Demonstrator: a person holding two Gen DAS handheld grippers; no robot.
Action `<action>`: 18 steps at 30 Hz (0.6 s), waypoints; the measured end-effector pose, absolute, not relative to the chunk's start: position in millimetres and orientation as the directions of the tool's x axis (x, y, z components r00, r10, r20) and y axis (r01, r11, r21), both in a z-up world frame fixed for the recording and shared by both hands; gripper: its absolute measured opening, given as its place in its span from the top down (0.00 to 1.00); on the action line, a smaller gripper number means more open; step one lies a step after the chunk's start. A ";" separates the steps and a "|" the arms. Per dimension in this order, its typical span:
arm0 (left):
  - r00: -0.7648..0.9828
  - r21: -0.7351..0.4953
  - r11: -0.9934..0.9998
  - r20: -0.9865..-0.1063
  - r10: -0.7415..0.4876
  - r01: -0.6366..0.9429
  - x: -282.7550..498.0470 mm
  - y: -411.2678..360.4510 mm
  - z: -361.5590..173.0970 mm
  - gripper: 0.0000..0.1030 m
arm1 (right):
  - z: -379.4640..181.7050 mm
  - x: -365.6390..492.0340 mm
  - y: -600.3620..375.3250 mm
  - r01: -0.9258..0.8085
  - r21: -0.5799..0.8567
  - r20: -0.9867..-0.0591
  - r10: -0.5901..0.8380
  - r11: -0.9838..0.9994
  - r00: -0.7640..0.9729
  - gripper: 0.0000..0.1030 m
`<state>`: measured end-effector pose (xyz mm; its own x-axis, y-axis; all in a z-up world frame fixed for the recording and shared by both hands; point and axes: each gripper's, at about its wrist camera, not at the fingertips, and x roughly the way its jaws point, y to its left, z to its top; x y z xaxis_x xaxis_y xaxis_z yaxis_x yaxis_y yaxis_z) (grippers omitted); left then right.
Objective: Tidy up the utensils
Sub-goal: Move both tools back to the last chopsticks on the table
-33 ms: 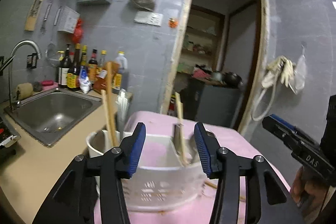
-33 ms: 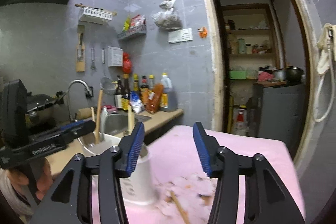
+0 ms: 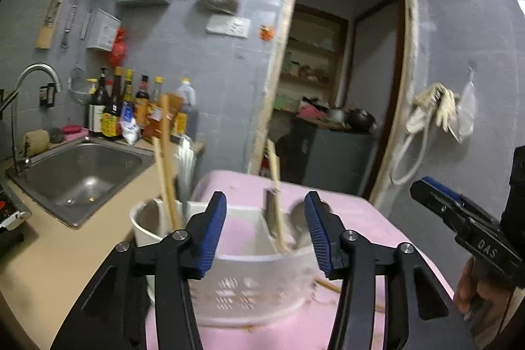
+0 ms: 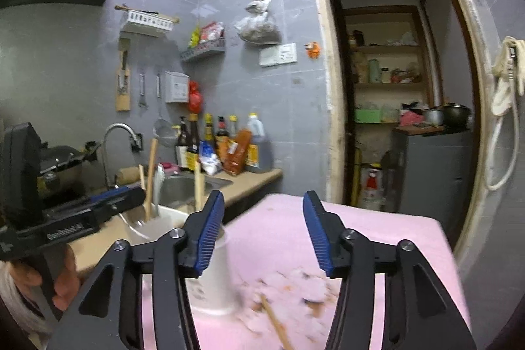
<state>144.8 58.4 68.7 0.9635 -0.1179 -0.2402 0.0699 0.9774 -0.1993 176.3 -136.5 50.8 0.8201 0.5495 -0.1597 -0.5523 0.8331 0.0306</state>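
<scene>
A white divided utensil holder (image 3: 252, 281) stands on a pink table (image 3: 354, 215). Wooden sticks (image 3: 165, 166) stand in its left compartment; a wooden stick (image 3: 275, 195) and a metal spoon (image 3: 300, 218) stand in its right one. My left gripper (image 3: 265, 228) is open and empty just above the holder. My right gripper (image 4: 263, 232) is open and empty over the table; the holder (image 4: 213, 281) is at its left finger. A loose wooden stick (image 4: 275, 322) lies on the table below it. The right gripper also shows at the right edge of the left wrist view (image 3: 466, 218).
A steel sink (image 3: 82, 173) with a tap sits in the beige counter left of the table. Sauce bottles (image 3: 131, 110) stand along the grey wall. An open doorway (image 4: 393, 107) and a grey cabinet (image 4: 433, 166) lie behind the table.
</scene>
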 end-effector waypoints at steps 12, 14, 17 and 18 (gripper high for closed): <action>0.843 -0.194 0.960 -0.464 -0.271 0.201 142.9 4.4 29.1 0.44 | 14.4 160.3 -214.2 -0.434 0.003 -0.342 0.409 0.901 0.846 0.31; 0.801 -0.207 0.954 -0.522 -0.294 0.215 143.0 -2.1 16.5 0.44 | 6.2 159.0 -222.8 -0.424 0.003 -0.374 0.395 0.905 0.839 0.29; 0.745 -0.223 0.950 -0.591 -0.311 0.220 142.5 -8.1 2.3 0.44 | -7.1 158.4 -235.1 -0.418 0.019 -0.432 0.384 0.908 0.816 0.28; 0.725 -0.232 0.948 -0.612 -0.316 0.217 142.2 -9.2 -2.4 0.44 | -11.5 158.6 -237.8 -0.417 0.026 -0.453 0.382 0.909 0.805 0.28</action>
<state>142.2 -9.2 -2.4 0.7253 -0.3158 -0.6118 0.2173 0.9482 -0.2317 158.6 -237.8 -11.5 0.8054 0.3823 -0.4530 -0.4166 0.9087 0.0262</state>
